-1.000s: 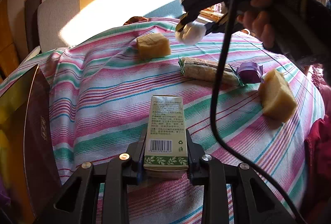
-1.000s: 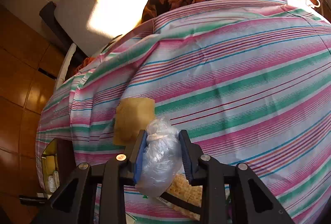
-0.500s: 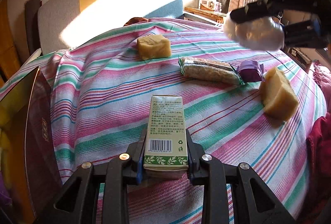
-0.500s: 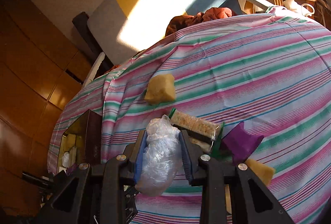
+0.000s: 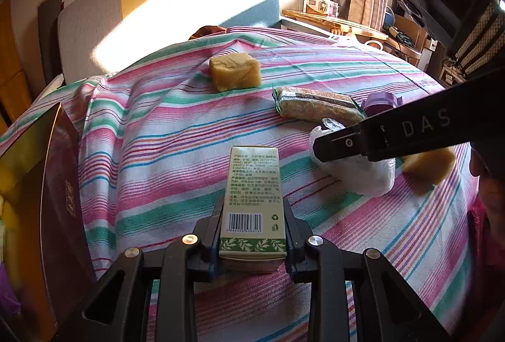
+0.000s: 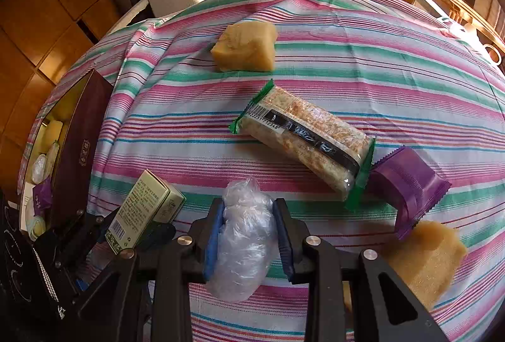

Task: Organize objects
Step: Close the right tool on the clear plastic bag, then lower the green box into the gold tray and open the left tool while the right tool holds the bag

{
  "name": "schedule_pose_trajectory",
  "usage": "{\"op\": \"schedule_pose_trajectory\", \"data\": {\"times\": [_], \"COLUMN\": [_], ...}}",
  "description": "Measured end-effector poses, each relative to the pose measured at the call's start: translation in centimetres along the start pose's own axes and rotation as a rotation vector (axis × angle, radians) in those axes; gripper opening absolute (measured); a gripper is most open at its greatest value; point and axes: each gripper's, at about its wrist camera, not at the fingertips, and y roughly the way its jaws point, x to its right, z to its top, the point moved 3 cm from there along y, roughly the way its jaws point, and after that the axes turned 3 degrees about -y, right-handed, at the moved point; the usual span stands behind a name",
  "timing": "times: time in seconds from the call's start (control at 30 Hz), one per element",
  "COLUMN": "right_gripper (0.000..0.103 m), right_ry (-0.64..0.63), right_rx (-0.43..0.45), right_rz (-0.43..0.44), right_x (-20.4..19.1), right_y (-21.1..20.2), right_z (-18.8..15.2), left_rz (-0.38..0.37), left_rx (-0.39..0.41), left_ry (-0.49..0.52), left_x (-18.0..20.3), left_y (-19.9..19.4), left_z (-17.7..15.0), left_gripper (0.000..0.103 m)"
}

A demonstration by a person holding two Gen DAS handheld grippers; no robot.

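While the dark red box (image 6: 75, 159) sits at the far left edge of the striped tablecloth (image 6: 363, 64), only a slice of its inside shows, pale wrapped bits too small to name. Next along, the left gripper (image 5: 252, 234) is clenched on the green carton (image 5: 254, 200), jaws pressing its two long sides low over the cloth, barcode end toward the camera; the carton's lower end is hidden behind the jaws. Moving right, the right gripper (image 6: 247, 234) is clamped on the clear plastic bag (image 6: 244, 241), whose contents are just a white crumple, impossible to make out. From the left wrist view that bag (image 5: 356, 168) is half covered by a black finger lettered DAS, and it hangs just beside the carton, near the cloth; contact is unclear. Further right lie the far sponge block (image 6: 244, 50), the cracker pack (image 6: 303, 140), the purple packet (image 6: 407, 181) touching the pack's end, and a second sponge block (image 6: 426, 256), cut off by the right gripper's frame. Compared with a second ago, the right gripper has swung from up over the far side of the table down in front of the cracker pack, same bag in its grip, and the left gripper and carton have not budged.
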Motion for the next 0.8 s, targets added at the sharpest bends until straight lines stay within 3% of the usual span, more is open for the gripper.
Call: {"op": "schedule_pose_trajectory", "data": {"times": [0.23, 0.5, 0.8], "right_gripper": [0.031, 0.033, 0.033], "right_ry": [-0.04, -0.05, -0.077], "right_rx": [-0.004, -0.01, -0.008], "right_rz": [-0.041, -0.056, -0.084], "right_x": [-0.1, -0.3, -0.8], "right_y": [0.2, 0.7, 0.9], "right_z": [-0.2, -0.1, -0.2], "left_rz": [0.01, 0.013, 0.066], "left_rx": [-0.026, 0.048, 0.079], "left_ry": [0.004, -0.002, -0.068], "left_x": [0.1, 0.3, -2.7], "left_y": [-1.3, -6.7, -11.1], "left_z": [-0.2, 1.2, 1.8], "left_gripper": [0.03, 0.03, 0.03]}}
